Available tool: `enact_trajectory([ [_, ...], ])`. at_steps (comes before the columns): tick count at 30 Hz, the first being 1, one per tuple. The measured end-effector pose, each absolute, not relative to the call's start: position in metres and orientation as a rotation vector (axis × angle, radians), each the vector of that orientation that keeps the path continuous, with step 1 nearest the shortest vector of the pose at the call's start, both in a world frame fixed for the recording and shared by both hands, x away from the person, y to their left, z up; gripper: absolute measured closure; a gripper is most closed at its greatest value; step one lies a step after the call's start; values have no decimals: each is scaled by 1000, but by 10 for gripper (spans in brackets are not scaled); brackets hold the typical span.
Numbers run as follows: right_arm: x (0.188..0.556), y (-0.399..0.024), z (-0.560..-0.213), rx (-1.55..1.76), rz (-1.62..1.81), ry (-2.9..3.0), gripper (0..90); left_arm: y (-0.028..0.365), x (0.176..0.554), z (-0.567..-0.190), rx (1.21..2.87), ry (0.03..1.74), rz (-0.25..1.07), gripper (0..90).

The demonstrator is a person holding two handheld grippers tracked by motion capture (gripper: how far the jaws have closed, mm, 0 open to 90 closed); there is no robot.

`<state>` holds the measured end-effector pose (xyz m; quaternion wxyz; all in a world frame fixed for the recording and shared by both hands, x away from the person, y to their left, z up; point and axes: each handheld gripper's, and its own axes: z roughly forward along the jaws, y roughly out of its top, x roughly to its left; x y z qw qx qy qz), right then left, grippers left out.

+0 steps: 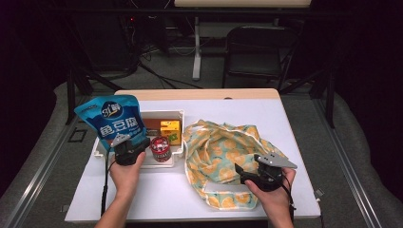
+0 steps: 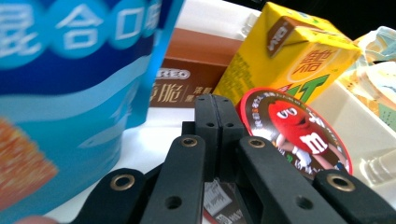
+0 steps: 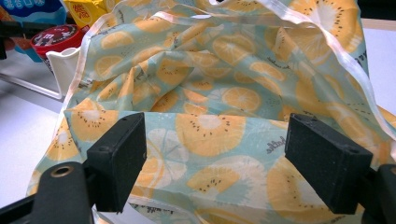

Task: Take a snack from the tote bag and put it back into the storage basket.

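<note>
Two grippers work here: the left gripper (image 1: 124,151), jaws pressed together, pinches the blue snack pouch's (image 1: 114,118) lower edge, pouch rising above it, while the right gripper (image 3: 212,161) stands spread against the fruit-print bag (image 3: 224,84).

Bare tabletop (image 1: 157,194) is lying open along the near edge. The white tray (image 1: 178,137), its yellow carton (image 1: 171,130) and red tin (image 1: 160,148) are crowding the left; the fruit-print bag (image 1: 223,152) is blocking the middle-right.
</note>
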<state>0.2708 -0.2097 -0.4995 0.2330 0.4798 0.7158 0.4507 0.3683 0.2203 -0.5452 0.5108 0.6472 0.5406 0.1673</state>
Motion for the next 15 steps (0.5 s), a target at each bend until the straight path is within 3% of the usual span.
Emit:
enact_trajectory([
  [15,271,-210,-500,1316,1235,1971,207,201,370,-547,1578,1288,391,900],
])
